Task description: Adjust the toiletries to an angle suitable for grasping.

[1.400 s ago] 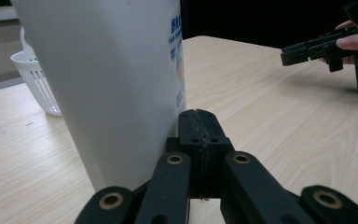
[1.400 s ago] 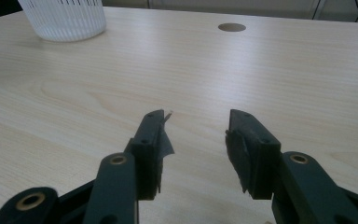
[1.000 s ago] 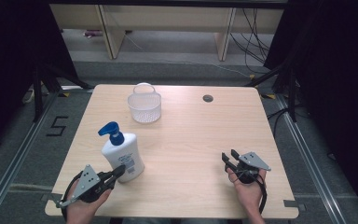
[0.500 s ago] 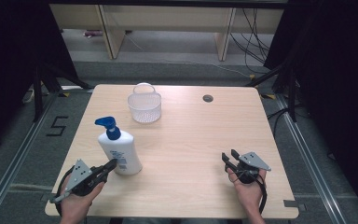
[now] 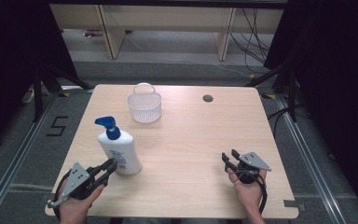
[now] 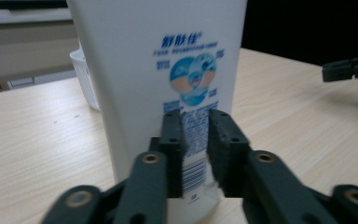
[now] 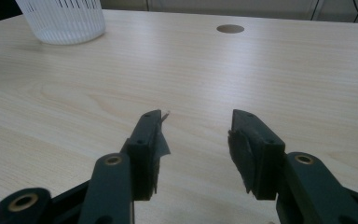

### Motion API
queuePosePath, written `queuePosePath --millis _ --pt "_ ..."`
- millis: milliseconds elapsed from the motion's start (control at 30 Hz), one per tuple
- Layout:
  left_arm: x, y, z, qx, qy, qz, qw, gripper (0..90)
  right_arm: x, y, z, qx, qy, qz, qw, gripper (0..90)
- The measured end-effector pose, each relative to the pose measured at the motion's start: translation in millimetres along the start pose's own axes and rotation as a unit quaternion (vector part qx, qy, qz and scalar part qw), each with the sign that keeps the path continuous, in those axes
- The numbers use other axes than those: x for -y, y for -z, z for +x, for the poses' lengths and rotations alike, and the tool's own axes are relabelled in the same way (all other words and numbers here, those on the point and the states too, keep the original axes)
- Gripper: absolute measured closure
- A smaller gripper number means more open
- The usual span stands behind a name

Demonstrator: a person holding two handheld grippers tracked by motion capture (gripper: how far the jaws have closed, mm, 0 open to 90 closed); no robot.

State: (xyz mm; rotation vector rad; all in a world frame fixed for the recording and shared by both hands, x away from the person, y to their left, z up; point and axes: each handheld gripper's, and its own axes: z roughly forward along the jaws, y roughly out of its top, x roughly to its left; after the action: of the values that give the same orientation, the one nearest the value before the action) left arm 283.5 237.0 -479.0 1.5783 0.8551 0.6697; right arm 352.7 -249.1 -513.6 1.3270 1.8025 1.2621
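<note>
At table's front-left, approx 8 o'clock from table centre, a white lotion pump bottle [image 5: 120, 153] w/ blue pump head stands upright, nozzle toward 9 o'clock. Its label, blue print plus barcode, faces the left gripper [image 5: 111, 166], which sits at the bottle's 7 o'clock, tips just beside or touching the base; can't tell which from the high view. In the left gripper view the jaws stand a narrow gap apart in front of the label, nothing between them. They've just been opening, and no pads press on the bottle.

At the bottle's 1 o'clock, near the far edge, is a clear ribbed plastic basket [image 5: 144, 103] w/ a hoop handle, well apart from the bottle. Farther right along that edge, a round cable hole [image 5: 208, 98] in the wooden table [image 5: 186, 140].

Right gripper [image 5: 230, 158] rests at approx 4 o'clock from table centre, held in the person's right hand [image 5: 248, 186], jaws apart, nothing in them, well away from everything.

Risks, as judged: bottle is tall on a small base, so a nudge from the left jaws low down could tip or skid it. Jaw gap looks narrower than the bottle's body; pushing fwd w/o opening wider would shove it over, maybe toward the basket. Gripping smooth plastic low could let it pivot or slip when lifted.
</note>
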Motion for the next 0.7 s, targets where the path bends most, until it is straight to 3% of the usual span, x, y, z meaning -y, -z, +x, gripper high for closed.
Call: queuePosePath --millis 33,133,200,267,300,367,400,533,633,700 --pt "-0.8 2.2 -1.8 0.0 -0.001 -0.005 1.0 64.0 -0.2 -1.3 -3.0 0.01 0.019 0.001 0.9998 53.7" --pt "-2.4 6.8 -6.6 -0.018 -0.028 -0.031 0.999 56.8 -0.2 -1.4 -2.9 0.006 0.016 0.001 0.9999 53.5" --pt "-3.9 9.2 -7.6 -0.014 -0.013 -0.038 0.9991 56.0 -0.4 0.1 -3.7 0.001 0.017 0.001 0.9999 53.2" --pt "-5.1 10.6 -7.7 -0.019 -0.015 -0.049 0.9985 57.3 -0.1 -0.5 -3.6 0.004 0.018 -0.003 0.9998 52.8" --pt "-7.3 13.2 -8.5 -0.027 -0.009 -0.039 0.9988 56.0 0.2 0.8 -1.6 -0.01 -0.004 -0.001 0.9999 52.4" --pt "-8.5 13.4 -8.2 -0.031 -0.006 -0.045 0.9985 54.6 0.4 0.7 -1.6 -0.009 -0.008 -0.001 0.9999 52.3" --pt "-9.3 13.8 -8.1 -0.035 0.0 -0.046 0.9983 52.9 -0.3 0.6 -5.2 -0.013 0.006 0.0 0.9999 52.0" --pt "-13.6 13.6 -7.5 -0.03 0.028 -0.051 0.9978 47.3 0.1 -0.6 -6.0 0.0 0.007 0.0 1.0 51.5" --pt "-18.7 15.3 -7.3 -0.034 0.03 -0.062 0.997 47.1 -0.1 1.0 -5.9 -0.006 0.003 0.003 1.0 51.1" --pt "-22.9 16.7 -7.0 -0.044 0.029 -0.06 0.9968 39.9 0.0 1.1 -6.5 -0.013 -0.001 -0.005 0.9999 50.4"
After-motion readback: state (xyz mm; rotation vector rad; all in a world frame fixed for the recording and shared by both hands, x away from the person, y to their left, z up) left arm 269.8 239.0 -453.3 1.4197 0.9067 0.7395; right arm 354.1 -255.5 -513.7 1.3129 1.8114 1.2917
